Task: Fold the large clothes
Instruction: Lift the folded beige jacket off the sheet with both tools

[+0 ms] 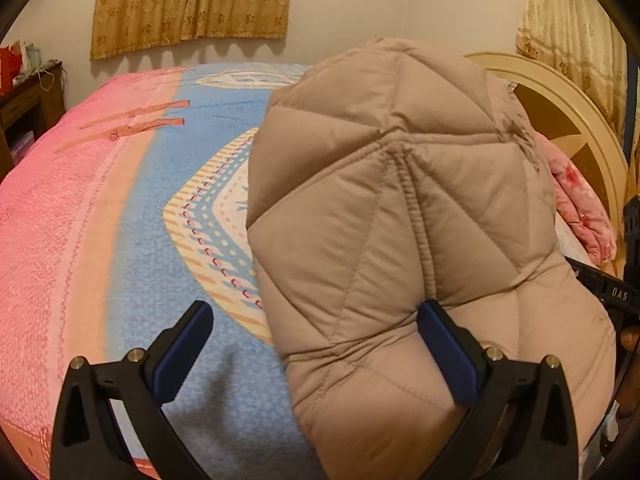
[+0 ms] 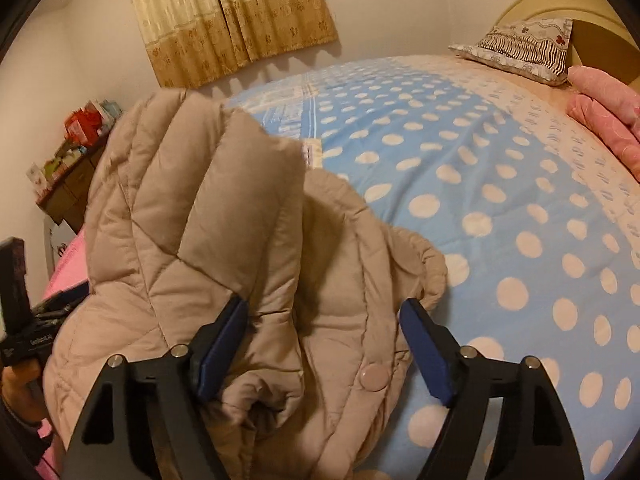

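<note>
Both tongs, left (image 1: 316, 354) and right (image 2: 322, 344), are seen released around the quilted coat (image 1: 400, 208) bunched on the bed (image 2: 480, 184), so regrasping an edge is judged the next fold's need

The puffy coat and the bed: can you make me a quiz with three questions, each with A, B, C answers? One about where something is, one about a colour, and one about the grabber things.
1. Where is the striped pillow?
A. at the headboard end of the bed
B. on the floor
C. on top of the coat

2. What colour is the puffy coat?
A. green
B. beige
C. black

3. How does the right gripper stand?
A. squeezed tight shut on nothing
B. clamped on a pillow
C. jaws apart with coat between them

Answers:
1 A, it lies by the cream headboard in the right wrist view.
2 B, the quilted cloth is beige in both views.
3 C, the blue pads stand wide apart and coat fabric bulges between them.
</note>
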`<move>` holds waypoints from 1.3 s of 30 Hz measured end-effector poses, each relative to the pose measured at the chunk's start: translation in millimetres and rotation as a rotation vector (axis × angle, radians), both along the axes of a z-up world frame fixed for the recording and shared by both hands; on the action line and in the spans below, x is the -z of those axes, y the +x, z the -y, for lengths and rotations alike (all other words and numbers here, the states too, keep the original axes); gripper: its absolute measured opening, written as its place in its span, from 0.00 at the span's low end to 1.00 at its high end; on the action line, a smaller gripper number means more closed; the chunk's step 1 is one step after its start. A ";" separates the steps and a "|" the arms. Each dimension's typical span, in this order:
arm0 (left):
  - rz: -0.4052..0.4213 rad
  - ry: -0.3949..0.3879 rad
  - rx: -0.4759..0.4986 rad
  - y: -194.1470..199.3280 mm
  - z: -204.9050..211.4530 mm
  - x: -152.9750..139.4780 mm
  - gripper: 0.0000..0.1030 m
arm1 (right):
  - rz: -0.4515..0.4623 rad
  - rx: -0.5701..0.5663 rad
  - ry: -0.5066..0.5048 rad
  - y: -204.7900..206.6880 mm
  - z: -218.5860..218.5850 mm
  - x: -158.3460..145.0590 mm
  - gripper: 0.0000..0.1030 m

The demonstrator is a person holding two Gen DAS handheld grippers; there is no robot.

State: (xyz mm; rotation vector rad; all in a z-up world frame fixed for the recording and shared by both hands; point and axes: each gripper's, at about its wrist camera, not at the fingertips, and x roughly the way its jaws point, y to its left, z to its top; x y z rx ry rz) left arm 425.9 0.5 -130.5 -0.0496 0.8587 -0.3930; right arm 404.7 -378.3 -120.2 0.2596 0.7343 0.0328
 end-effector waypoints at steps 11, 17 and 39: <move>-0.032 0.015 0.056 12.4 7.7 2.9 1.00 | -0.057 -0.031 0.365 14.2 49.2 26.5 0.97; -0.021 0.103 0.072 15.6 24.5 4.3 1.00 | -0.053 0.003 0.485 -0.6 86.8 37.8 0.98; -0.087 -0.135 0.024 11.9 -2.0 7.9 1.00 | -0.205 -0.240 0.603 74.9 48.0 69.0 0.99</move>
